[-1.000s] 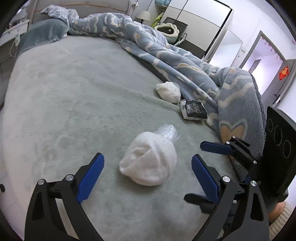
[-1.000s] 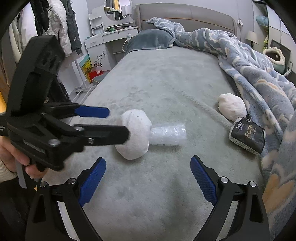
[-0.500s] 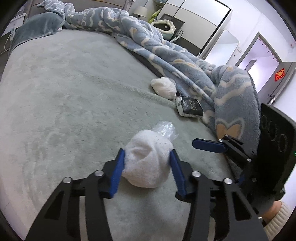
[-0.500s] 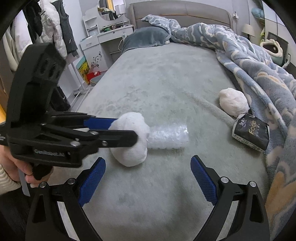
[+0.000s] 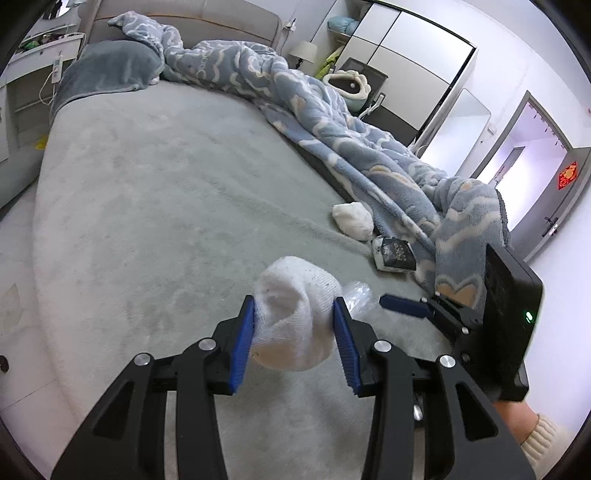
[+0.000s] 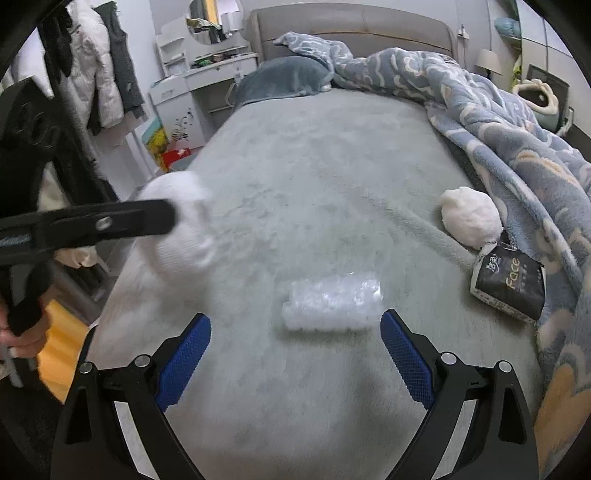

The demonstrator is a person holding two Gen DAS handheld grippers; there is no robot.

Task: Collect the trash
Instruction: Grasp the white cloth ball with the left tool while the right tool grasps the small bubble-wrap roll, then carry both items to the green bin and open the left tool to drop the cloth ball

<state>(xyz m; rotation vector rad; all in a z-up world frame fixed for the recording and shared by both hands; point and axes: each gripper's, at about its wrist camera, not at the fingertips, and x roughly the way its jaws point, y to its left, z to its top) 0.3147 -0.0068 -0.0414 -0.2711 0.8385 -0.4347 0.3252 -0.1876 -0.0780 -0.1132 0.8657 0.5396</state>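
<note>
My left gripper [image 5: 293, 326] is shut on a white cloth ball [image 5: 295, 314] and holds it off the grey bed [image 5: 166, 184]. In the right wrist view the ball [image 6: 181, 229] is blurred at the left, above the bed's edge. A clear bubble-wrap roll [image 6: 332, 302] lies on the bed just ahead of my open, empty right gripper [image 6: 295, 354]. A second white ball [image 6: 471, 216] and a black tissue pack [image 6: 509, 284] lie at the right beside the blue blanket [image 6: 498, 122]. They also show in the left wrist view, the ball [image 5: 352, 219] and the pack [image 5: 395, 254].
A grey pillow [image 6: 284, 79] and headboard [image 6: 351, 26] are at the far end. A white dresser [image 6: 192, 88] and hanging coats [image 6: 99, 74] stand left of the bed. A wardrobe [image 5: 406, 62] and open door [image 5: 532, 155] are beyond the blanket.
My left gripper closed on the white cloth ball, lifted it off the bed and carried it left, uncovering the bubble-wrap roll. My right gripper stayed open and moved closer to the roll.
</note>
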